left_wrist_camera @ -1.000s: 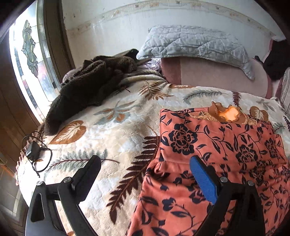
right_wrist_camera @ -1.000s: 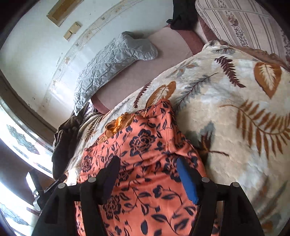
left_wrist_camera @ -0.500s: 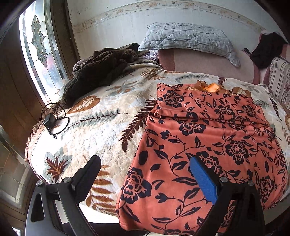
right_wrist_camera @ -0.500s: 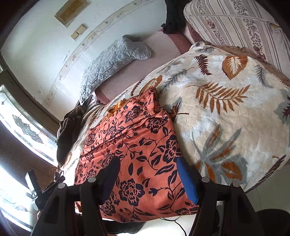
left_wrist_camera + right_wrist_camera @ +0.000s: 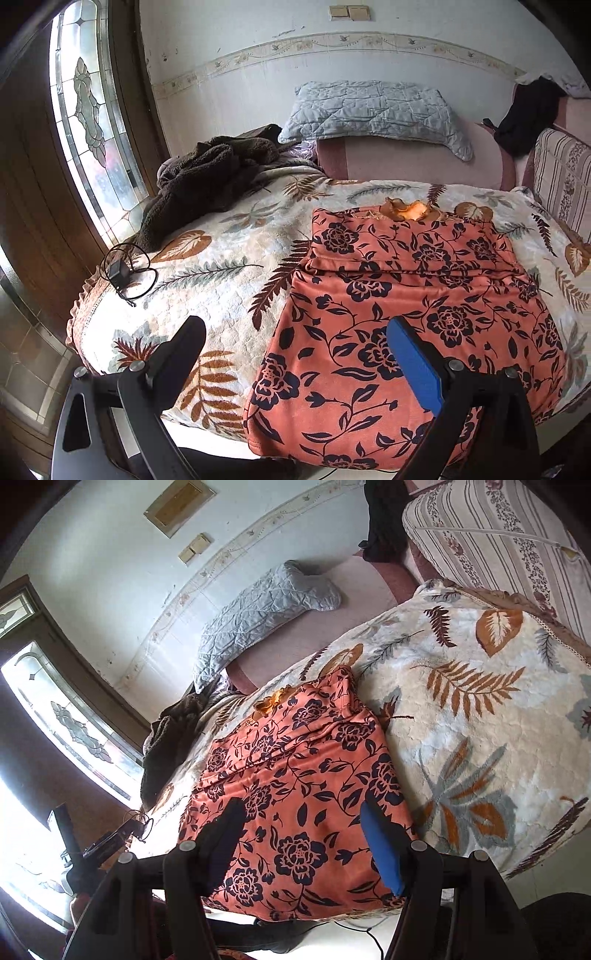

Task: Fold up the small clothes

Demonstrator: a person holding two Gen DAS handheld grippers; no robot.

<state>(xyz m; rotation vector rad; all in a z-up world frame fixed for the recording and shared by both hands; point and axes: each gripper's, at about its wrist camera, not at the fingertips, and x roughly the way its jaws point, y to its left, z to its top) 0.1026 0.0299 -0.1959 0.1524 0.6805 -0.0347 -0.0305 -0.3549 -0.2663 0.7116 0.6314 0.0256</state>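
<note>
The orange flowered garment (image 5: 406, 295) lies spread flat on the leaf-patterned blanket (image 5: 221, 280), with its near hem hanging a little over the bed edge. One fold line crosses it on the far part, so I judge more folds are needed. The left gripper (image 5: 295, 354) hovers above the near left side with jaws apart and empty. The right gripper (image 5: 299, 834) hangs over the near part of the cloth, also spread and holding nothing. Far left lie a brown fleece (image 5: 207, 173) and a charger cable (image 5: 125, 273); a grey pillow (image 5: 373, 110) leans on the wall.
</note>
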